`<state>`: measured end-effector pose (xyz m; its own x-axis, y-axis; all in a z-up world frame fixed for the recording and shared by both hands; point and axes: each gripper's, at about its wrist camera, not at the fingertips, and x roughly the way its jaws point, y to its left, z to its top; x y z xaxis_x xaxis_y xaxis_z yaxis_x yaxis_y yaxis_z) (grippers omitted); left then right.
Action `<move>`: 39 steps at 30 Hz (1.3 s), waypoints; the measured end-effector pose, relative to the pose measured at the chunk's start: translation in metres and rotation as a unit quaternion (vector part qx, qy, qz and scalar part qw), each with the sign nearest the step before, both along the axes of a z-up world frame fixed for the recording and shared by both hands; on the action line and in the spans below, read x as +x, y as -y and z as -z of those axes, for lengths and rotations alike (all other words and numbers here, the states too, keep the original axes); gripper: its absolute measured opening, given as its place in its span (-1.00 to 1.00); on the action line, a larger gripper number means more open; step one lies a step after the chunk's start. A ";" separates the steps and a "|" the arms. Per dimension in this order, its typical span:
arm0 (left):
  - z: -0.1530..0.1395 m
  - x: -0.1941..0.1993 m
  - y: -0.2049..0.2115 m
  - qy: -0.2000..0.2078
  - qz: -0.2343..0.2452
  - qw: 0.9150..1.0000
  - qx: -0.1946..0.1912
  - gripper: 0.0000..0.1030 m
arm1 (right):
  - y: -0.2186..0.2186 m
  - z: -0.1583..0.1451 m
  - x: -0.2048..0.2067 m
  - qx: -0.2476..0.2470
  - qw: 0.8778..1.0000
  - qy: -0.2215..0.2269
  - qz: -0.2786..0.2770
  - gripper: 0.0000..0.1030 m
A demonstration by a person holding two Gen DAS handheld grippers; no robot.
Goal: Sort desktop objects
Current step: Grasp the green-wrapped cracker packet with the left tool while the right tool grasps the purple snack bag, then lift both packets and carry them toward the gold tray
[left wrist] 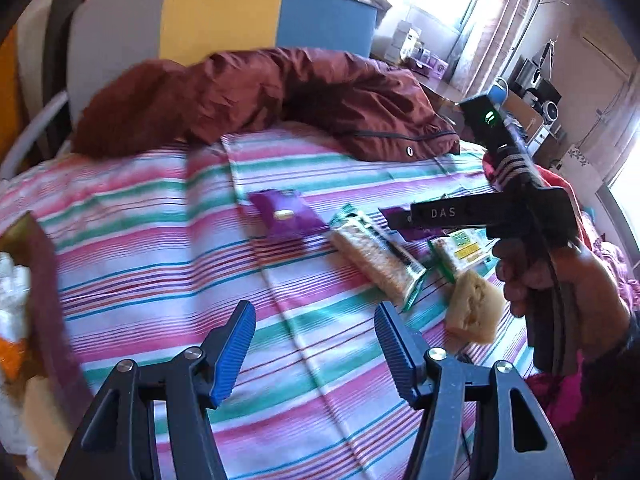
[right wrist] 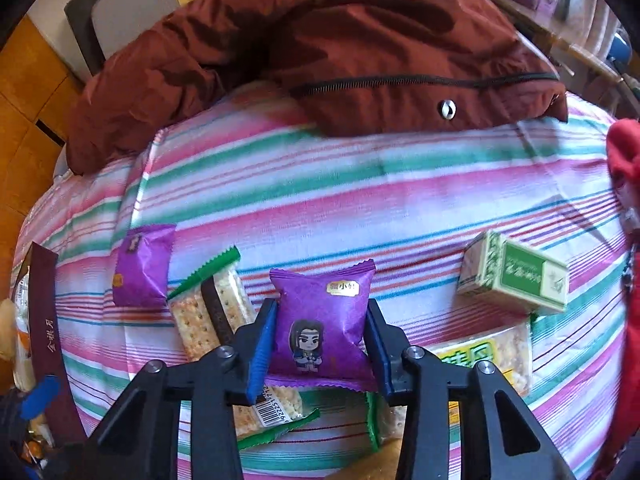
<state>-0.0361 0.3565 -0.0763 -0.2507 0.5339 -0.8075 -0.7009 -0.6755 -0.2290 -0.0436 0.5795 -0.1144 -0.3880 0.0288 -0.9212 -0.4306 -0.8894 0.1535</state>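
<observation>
My right gripper (right wrist: 322,322) is shut on a purple snack packet (right wrist: 322,320) with a cartoon figure, held above the striped cloth (right wrist: 360,200). From the left wrist view the right gripper (left wrist: 404,220) shows at the right, over the snacks. A second purple packet (left wrist: 286,216) (right wrist: 142,266) lies on the cloth. Cracker packs with green edges (left wrist: 376,258) (right wrist: 208,308) lie beside it. A green and white box (right wrist: 514,280) sits right. My left gripper (left wrist: 316,332) is open and empty above the cloth.
A dark red jacket (left wrist: 260,96) (right wrist: 320,48) lies along the far side. A maroon box (left wrist: 44,312) (right wrist: 50,340) holding snacks stands at the left edge. A bread piece (left wrist: 474,308) lies near the right hand. Red cloth (right wrist: 624,168) is at the right.
</observation>
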 end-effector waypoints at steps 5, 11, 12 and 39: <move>0.013 -0.010 -0.042 0.023 0.014 1.000 -0.009 0.20 | -0.006 -0.013 0.008 0.008 1.000 -0.026 0.010 -0.17; 0.032 -0.022 -0.085 0.044 0.014 0.999 -0.029 0.22 | -0.017 -0.030 0.015 0.007 0.998 -0.061 0.026 -0.17; 0.035 -0.024 -0.091 0.047 0.010 0.998 -0.033 0.22 | -0.017 -0.031 0.015 0.006 0.998 -0.063 0.026 -0.17; 0.056 0.012 -0.065 -0.058 0.041 0.994 -0.078 -0.06 | 0.004 -0.039 0.014 0.051 0.996 -0.070 -0.024 -0.18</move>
<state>-0.0237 0.4212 -0.1324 -0.3080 0.4265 -0.8504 -0.7708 -0.6359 -0.0397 -0.0296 0.5755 -0.0752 -0.5151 0.0977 -0.8515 -0.3680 -0.9225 0.1168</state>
